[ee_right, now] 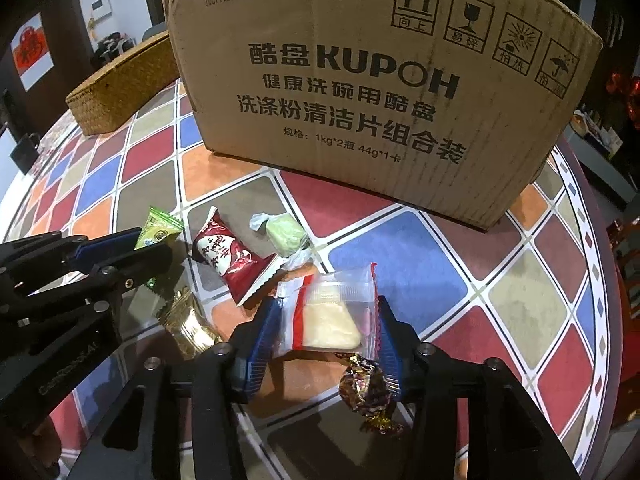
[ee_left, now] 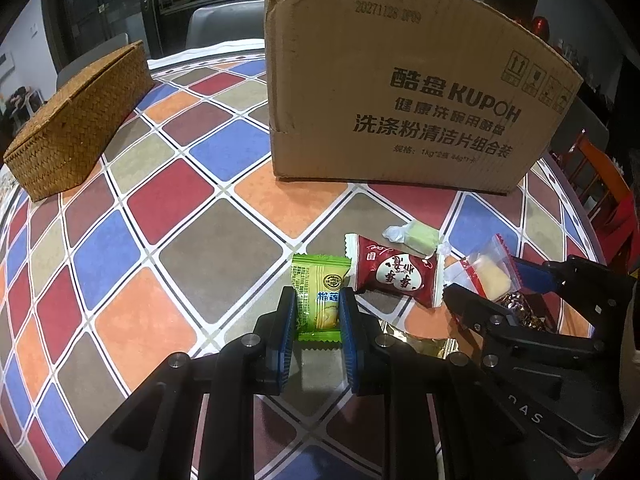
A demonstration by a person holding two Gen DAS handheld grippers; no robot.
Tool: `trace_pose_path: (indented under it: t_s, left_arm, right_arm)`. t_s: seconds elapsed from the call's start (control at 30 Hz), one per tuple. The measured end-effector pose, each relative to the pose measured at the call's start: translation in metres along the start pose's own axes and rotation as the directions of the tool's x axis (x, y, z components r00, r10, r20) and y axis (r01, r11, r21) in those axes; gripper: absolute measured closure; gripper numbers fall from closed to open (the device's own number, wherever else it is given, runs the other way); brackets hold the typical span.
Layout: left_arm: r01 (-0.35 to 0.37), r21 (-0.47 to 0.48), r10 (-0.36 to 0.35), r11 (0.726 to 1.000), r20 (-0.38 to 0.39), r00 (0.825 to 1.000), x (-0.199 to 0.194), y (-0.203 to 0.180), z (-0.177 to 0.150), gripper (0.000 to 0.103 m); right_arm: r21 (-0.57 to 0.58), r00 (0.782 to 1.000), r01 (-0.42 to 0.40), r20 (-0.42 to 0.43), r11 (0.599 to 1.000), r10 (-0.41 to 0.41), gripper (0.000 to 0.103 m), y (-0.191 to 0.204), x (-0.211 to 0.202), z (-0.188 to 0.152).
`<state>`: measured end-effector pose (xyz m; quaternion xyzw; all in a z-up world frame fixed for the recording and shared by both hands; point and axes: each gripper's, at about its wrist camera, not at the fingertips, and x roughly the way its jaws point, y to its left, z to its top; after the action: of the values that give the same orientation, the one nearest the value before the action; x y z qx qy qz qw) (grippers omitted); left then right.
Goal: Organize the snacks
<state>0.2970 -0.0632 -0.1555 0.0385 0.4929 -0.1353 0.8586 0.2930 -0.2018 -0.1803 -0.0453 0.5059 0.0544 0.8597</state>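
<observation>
Left tongs (ee_left: 318,304) clamped on crinkly green sachet (ee_left: 319,294) — right tongs (ee_right: 326,320) parted around glossy clear-wrapped pale cake (ee_right: 330,320).

Dim indoor light, sharp centre, strong fisheye bending at edges

Left tool (ee_left: 318,300) clamped, right tool (ee_right: 326,320) parted (both angled downward).

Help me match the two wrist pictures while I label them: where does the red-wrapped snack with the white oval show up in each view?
Left wrist view: red-wrapped snack lies right of centre, just right of the green packet.
Right wrist view: red-wrapped snack lies left of centre, beyond the clear packet.
Shared landmark: the cardboard box behind the snacks.
</observation>
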Motion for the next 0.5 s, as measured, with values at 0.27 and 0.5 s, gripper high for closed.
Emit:
trace_pose_path:
  t_s: [0.27, 0.5]
  left_arm:
    - [0.001, -0.005, -0.001, 1.000, 0.002, 1.000, -0.001, 0.001, 0.000, 0.081]
    - [0.002, -0.008, -0.002, 1.000, 0.000, 1.000, 0.000, 0.001, 0.001, 0.081]
  right_arm:
    - [-0.029, 0.999, 0.041, 0.005, 0.999, -0.041, 0.049, 0.008, 0.004, 0.008]
    - [-0.048, 0.998, 0.064, 0.019, 0.997, -0.063, 0.049, 0.012, 0.005, 0.014]
